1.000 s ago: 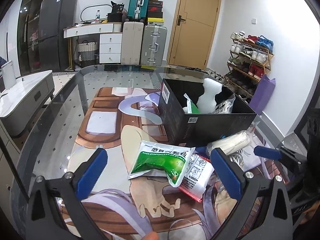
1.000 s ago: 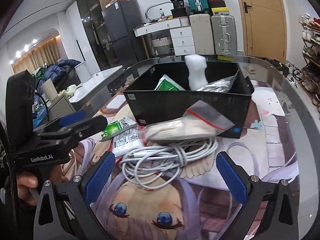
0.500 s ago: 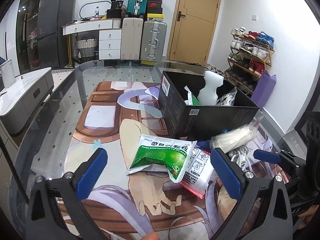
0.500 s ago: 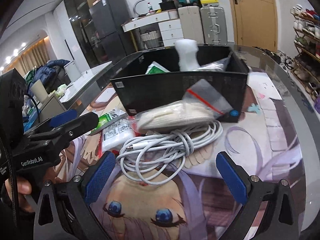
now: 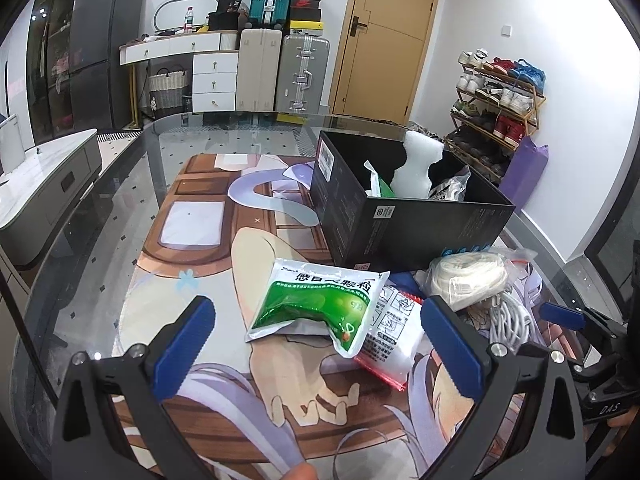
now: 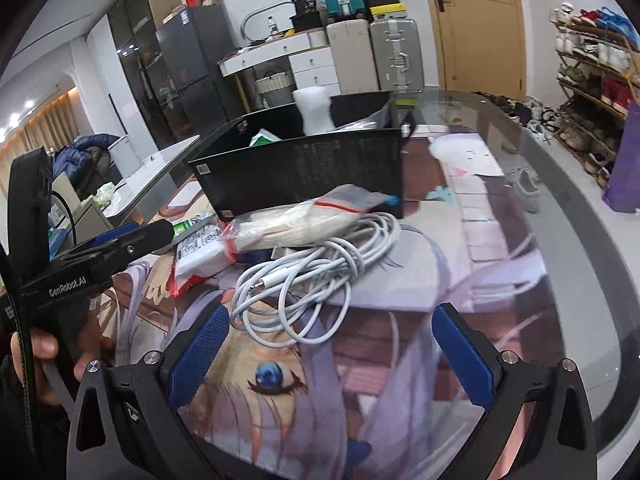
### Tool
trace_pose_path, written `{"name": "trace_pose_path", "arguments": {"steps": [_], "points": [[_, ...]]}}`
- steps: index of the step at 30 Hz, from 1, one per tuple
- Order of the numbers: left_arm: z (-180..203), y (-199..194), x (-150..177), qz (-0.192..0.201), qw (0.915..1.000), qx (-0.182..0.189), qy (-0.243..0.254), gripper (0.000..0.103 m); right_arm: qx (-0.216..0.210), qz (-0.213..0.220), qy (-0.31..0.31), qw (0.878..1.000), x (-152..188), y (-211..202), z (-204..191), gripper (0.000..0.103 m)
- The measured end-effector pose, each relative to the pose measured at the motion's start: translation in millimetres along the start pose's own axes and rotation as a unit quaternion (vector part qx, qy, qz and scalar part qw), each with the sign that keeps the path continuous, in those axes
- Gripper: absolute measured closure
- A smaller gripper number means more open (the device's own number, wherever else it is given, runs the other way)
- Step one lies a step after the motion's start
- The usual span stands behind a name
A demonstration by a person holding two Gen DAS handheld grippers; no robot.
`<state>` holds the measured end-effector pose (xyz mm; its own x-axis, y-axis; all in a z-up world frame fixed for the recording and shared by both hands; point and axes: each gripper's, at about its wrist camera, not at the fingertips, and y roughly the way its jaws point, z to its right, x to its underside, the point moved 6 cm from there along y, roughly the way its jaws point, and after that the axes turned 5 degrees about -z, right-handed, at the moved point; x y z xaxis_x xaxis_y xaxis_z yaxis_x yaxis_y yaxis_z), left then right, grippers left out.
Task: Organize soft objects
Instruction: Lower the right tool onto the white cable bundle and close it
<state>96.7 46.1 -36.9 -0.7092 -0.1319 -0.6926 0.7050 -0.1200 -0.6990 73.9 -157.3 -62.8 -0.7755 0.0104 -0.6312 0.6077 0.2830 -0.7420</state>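
Observation:
A black box [image 5: 404,224] [image 6: 304,172] stands on the printed mat and holds a white foam piece [image 5: 416,168], a green packet and a clear bag. In front of it lie a green sachet [image 5: 316,304], a red-edged white sachet [image 5: 390,340], a zip bag of white cloth [image 5: 468,280] [image 6: 304,220] and a coiled white cable [image 6: 316,276]. My left gripper [image 5: 320,348] is open, just short of the green sachet. Open too, my right gripper [image 6: 328,356] hovers at the near end of the cable.
The mat lies on a glass table [image 5: 100,208] with a curved rim. Suitcases [image 5: 280,68], a white dresser and a door stand behind. A shoe rack [image 5: 496,108] and a purple bag are at the right. A hand [image 6: 44,348] holds the left gripper.
The left gripper has drawn slightly nearer to the sachets. The right gripper has swung left and closer to the cable, so the box now sits further left in its view.

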Motion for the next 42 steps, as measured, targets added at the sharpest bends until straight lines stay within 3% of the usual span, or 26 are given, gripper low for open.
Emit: {"name": "trace_pose_path", "arguments": {"steps": [6, 12, 17, 27, 32, 34, 38, 42], "points": [[-2, 1, 2, -0.006, 0.9999, 0.008, -0.005, 0.000, -0.010, -0.002, -0.009, 1.000, 4, -3, -9, 0.001], [-3, 3, 2, -0.012, 0.9998, 0.011, -0.006, 0.000, 0.020, -0.014, -0.031, 0.999, -11, 18, -21, 0.001], [-1, 4, 3, -0.014, 0.9999, 0.008, 0.001, 0.000, 0.053, -0.017, -0.018, 0.998, -15, 24, -8, 0.001], [3, 4, 4, -0.015, 0.9998, 0.009, 0.011, 0.000, 0.072, -0.010, 0.018, 0.997, -10, 9, 39, 0.001], [3, 4, 4, -0.018, 0.9998, 0.007, 0.011, 0.000, 0.081, -0.011, -0.026, 0.996, -18, 18, 30, 0.001], [3, 4, 5, -0.018, 0.9998, 0.005, 0.012, 0.000, 0.077, -0.016, -0.035, 0.996, -22, 25, 26, 0.013], [4, 5, 6, -0.022, 0.9996, 0.002, 0.015, 0.000, 0.069, -0.026, -0.045, 0.996, -24, 34, 22, 0.020], [6, 7, 7, -0.026, 0.9994, -0.002, 0.021, 0.000, 0.059, -0.021, -0.050, 0.997, -25, 34, 23, 0.033]]}}
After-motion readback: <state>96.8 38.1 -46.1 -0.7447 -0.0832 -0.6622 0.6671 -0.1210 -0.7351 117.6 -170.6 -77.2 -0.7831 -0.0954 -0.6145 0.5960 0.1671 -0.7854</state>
